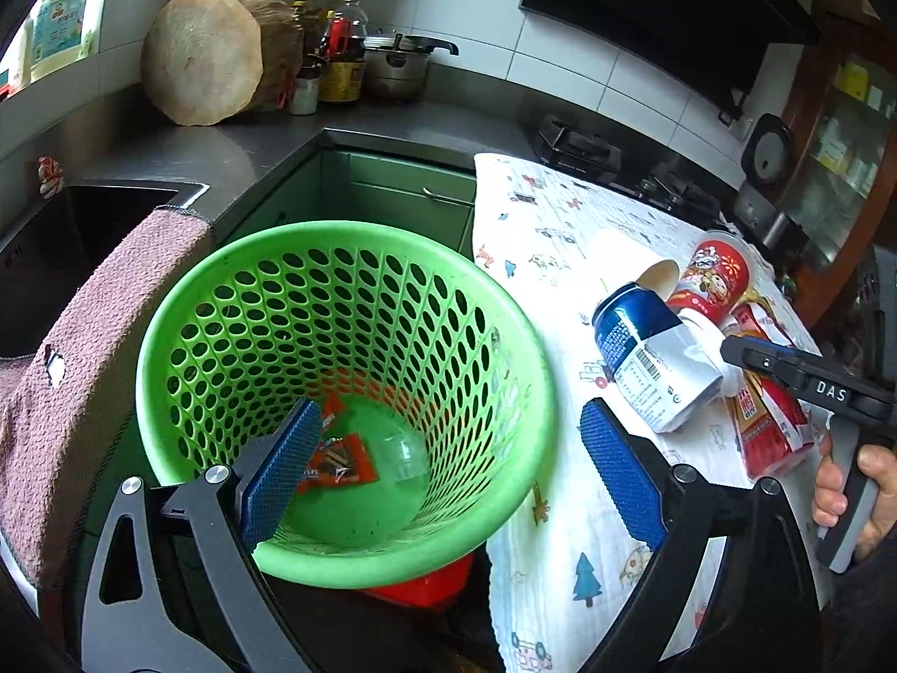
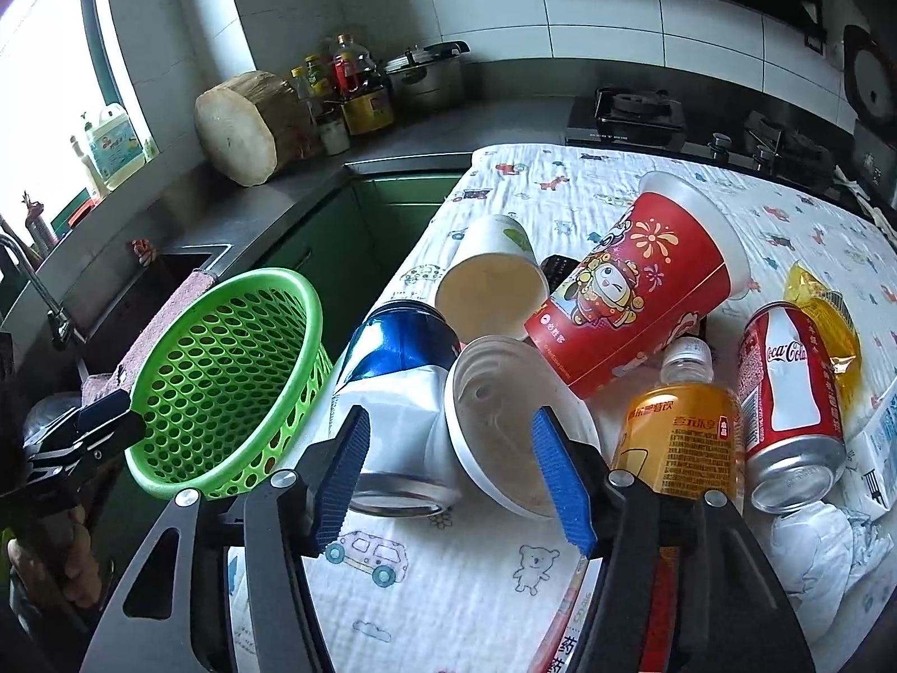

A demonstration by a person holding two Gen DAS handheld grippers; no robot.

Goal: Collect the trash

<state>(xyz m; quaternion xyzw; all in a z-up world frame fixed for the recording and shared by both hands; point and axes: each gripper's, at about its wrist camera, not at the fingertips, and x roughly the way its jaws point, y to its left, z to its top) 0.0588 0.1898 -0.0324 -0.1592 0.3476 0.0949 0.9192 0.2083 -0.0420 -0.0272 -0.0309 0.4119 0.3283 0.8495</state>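
A green perforated basket [image 1: 504, 370] stands beside the cloth-covered table; it also shows in the right wrist view [image 2: 224, 370]. An orange wrapper [image 1: 342, 465] lies on its bottom. My left gripper [image 1: 448, 476] is open over the basket. My right gripper [image 2: 451, 474] is open, its fingers on either side of a white cup [image 2: 504, 437] and a crushed blue-and-white can [image 2: 398, 392], touching neither as far as I can tell. Beside them lie a red paper cup [image 2: 633, 286], a beige cup [image 2: 493, 280], an orange drink bottle [image 2: 684, 437] and a Coca-Cola can [image 2: 790, 398].
A yellow wrapper [image 2: 824, 314] and crumpled white paper [image 2: 813, 538] lie at the table's right. A sink [image 1: 67, 247] with a pink towel [image 1: 95, 347] is at left. A wooden block [image 1: 207, 56], bottles [image 1: 342, 50] and a pot [image 1: 398, 61] stand on the counter behind.
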